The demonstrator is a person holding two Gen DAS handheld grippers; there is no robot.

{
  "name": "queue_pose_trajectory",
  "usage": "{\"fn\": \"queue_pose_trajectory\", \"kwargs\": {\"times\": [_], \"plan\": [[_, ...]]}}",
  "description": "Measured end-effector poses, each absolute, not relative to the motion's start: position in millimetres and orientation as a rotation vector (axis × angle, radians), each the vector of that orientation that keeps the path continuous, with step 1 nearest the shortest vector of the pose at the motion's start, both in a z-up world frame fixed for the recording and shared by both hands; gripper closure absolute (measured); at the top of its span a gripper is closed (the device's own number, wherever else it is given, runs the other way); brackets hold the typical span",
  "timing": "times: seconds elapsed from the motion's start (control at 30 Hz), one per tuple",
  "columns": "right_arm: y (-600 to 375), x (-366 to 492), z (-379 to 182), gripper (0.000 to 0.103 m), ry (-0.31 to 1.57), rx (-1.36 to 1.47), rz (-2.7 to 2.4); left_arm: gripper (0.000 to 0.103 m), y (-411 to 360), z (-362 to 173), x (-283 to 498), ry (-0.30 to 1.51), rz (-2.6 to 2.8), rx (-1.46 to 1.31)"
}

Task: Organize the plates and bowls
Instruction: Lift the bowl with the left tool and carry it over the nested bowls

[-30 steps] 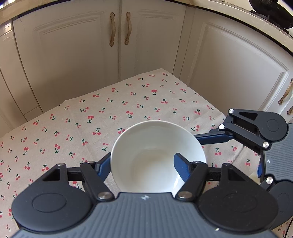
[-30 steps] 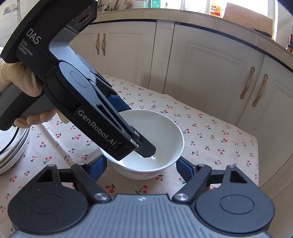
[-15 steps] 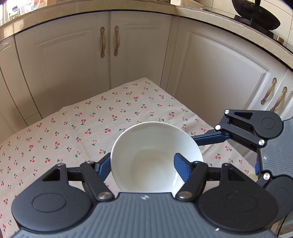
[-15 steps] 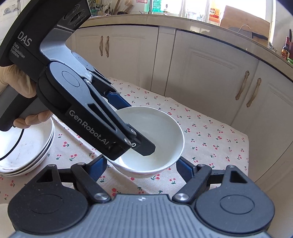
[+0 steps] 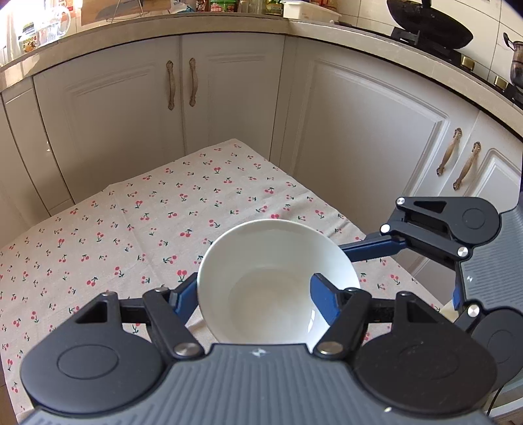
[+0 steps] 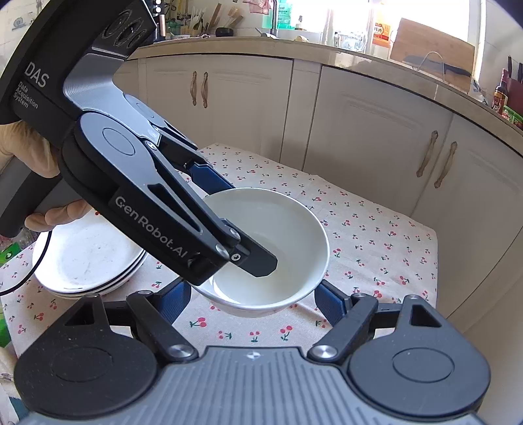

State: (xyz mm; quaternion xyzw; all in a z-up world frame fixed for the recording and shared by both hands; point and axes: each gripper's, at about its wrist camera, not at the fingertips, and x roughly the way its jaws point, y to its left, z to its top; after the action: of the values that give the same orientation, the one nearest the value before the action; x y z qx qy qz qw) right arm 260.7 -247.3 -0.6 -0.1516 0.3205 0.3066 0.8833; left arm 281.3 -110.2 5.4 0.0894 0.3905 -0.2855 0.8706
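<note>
Kitchen corner, cream cabinet doors (image 5: pixel 366 137); table under a cherry-print cloth (image 5: pixel 137 235). White bowl (image 6: pixel 278 242), lifted above the cloth, pinched at its rim by the left gripper (image 6: pixel 228 225), angled downward, one finger inside, one outside. Right gripper (image 6: pixel 251 294), fingers spread either side beneath the bowl, grip unclear; stacked plates (image 6: pixel 85 258) left.

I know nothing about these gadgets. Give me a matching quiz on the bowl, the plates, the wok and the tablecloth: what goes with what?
Things:
1. white bowl
2. plates
3. wok
4. tablecloth

States:
A. up on the stove
B. printed with cherries
C. rim pinched by the left gripper
D. stacked, lying on the tablecloth

Pairs: 1-C, 2-D, 3-A, 4-B
</note>
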Motion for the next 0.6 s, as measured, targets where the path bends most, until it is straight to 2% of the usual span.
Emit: {"fn": "queue_pose_trajectory", "kwargs": {"times": [0.6], "plan": [[-251,196,17,0.017,0.68,-0.317,0.623,0.033,-110,20,216,0.803,-0.63,0.176]]}}
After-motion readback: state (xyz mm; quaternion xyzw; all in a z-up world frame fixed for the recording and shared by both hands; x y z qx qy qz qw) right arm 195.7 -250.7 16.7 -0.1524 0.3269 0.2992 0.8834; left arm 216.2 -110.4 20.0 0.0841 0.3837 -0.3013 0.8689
